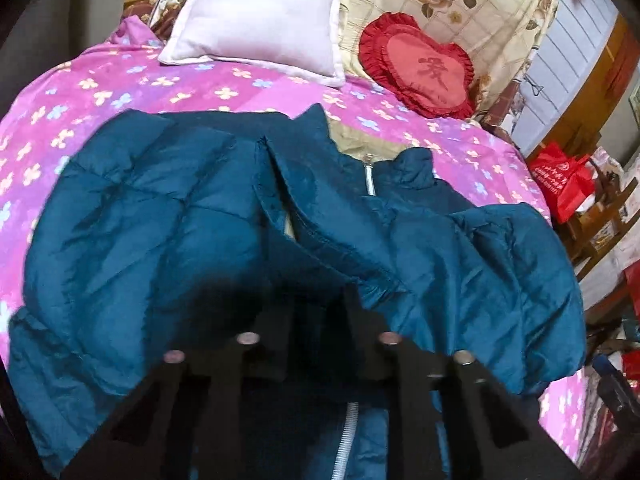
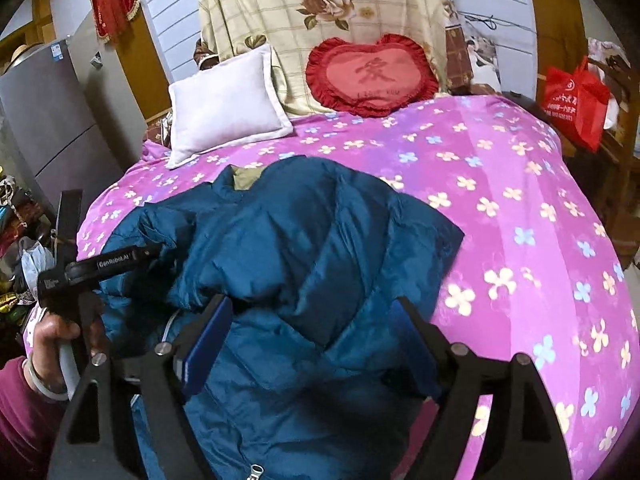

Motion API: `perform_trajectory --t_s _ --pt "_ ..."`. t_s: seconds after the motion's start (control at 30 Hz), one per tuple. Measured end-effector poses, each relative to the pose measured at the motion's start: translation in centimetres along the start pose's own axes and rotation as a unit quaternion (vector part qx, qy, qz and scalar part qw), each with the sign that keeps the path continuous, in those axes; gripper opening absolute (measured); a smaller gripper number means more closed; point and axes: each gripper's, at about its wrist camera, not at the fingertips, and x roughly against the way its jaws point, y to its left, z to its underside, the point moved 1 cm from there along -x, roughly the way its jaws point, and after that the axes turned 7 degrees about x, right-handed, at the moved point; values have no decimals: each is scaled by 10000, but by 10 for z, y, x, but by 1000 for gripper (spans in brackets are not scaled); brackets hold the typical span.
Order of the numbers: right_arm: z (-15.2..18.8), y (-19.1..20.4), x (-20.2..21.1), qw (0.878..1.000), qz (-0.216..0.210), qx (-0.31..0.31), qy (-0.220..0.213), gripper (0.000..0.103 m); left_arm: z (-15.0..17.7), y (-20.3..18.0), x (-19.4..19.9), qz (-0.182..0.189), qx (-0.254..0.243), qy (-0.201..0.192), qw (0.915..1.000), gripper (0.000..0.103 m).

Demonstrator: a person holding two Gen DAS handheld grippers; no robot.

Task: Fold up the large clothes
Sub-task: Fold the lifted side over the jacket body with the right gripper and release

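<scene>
A teal-blue puffer jacket (image 1: 140, 220) lies spread on the bed, collar toward the pillows, with its white zipper (image 1: 370, 180) partly undone and an olive lining showing at the neck. My left gripper (image 1: 316, 300) is low over the jacket's front edge. Its dark fingers stand close together with a fold of the fabric pinched between them. From the right wrist view the left gripper (image 2: 154, 252) sits at the jacket's (image 2: 320, 240) left side, held by a person's hand (image 2: 52, 336). My right gripper (image 2: 312, 302) hovers wide open over the jacket's middle, blue pads (image 2: 208, 344) apart.
The bed has a pink flowered cover (image 2: 520, 220). A white pillow (image 2: 224, 104), a red heart cushion (image 2: 372, 76) and a folded rose-print quilt (image 2: 320, 0) lie at its head. A red bag (image 2: 576, 100) stands at the right and a grey fridge (image 2: 52, 120) at the left.
</scene>
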Motion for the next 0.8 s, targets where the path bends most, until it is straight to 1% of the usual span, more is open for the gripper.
perform_trajectory --t_s 0.1,0.23,0.33,0.47,0.57,0.63,0.73,0.8 --pt "3 2 0 10000 -35 -13 -16 84 -2 7 9 -21 -173 -197 9997 0" --pt "6 11 -1 9999 -75 85 1 84 -8 18 24 69 -215 -382 9990 0" --pt "7 17 -2 9998 -86 160 18 84 -16 31 34 67 -143 -470 9988 0" --pt "8 19 -2 9998 -97 165 24 85 -35 58 49 -117 49 -748 9971 0" --pt "8 14 -6 9999 96 91 62 85 -43 74 50 -189 210 -754 9967 0" --pt "5 5 -10 9996 228 -159 75 85 -43 80 46 -265 212 -756 9966 0" --pt "-2 -5 -22 9982 192 -567 16 85 -41 85 39 -352 215 -700 9967 0" --pt "-9 -5 -35 9980 154 -618 22 85 -41 89 35 -306 261 -615 9973 0"
